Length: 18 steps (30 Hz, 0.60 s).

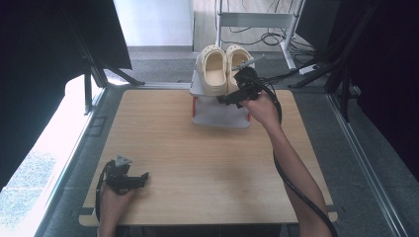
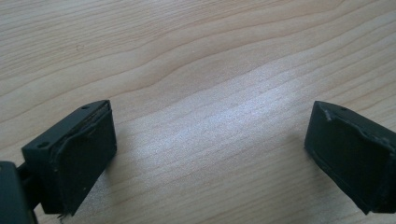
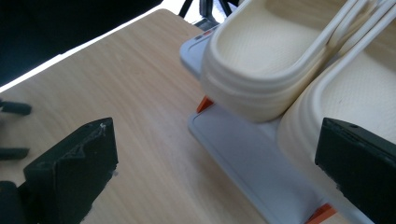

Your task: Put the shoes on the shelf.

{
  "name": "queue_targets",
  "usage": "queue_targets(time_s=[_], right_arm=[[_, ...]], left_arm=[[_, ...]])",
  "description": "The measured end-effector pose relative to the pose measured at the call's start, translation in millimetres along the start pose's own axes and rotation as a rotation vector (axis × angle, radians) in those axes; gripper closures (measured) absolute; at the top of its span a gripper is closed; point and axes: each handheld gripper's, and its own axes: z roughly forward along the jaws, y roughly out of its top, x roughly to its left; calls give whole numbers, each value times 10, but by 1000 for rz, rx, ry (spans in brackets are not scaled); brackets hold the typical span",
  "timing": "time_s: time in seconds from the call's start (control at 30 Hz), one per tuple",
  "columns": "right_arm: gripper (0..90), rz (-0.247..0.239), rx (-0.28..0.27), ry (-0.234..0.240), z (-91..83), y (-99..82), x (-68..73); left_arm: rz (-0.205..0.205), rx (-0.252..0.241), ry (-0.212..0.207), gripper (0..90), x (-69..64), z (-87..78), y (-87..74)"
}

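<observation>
1. Two cream clogs [image 1: 225,66] sit side by side on the top tier of a grey rack [image 1: 220,116] at the table's [image 1: 197,163] far edge.
2. Right gripper [image 1: 225,100] is just in front of the rack, jaws wide apart, holding nothing.
3. Left gripper [image 1: 144,176] rests well away from the rack, spread open, empty.
4. Risk: the right jaw sits against the nearer clog's heel; a nudge could push it off the rack.

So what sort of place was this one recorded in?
Probably an indoor lab or data-collection booth, not a home. A bare wooden table stands between dark curtains hung on a black frame, with loose cables on the floor behind. A cream pair of clogs sits on a small grey shelf.
</observation>
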Motion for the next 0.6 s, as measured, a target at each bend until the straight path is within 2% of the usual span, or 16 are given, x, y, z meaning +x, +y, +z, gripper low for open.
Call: queue_targets(time_s=[0.27, 0.6], right_arm=[[0, -14, 4, 35, -142, -323, 91], [0, -36, 5, 32, -296, -706, 148]], left_arm=[[-3, -4, -2, 21, -6, 2, -2], [7, -5, -9, 21, -19, -1, -6]])
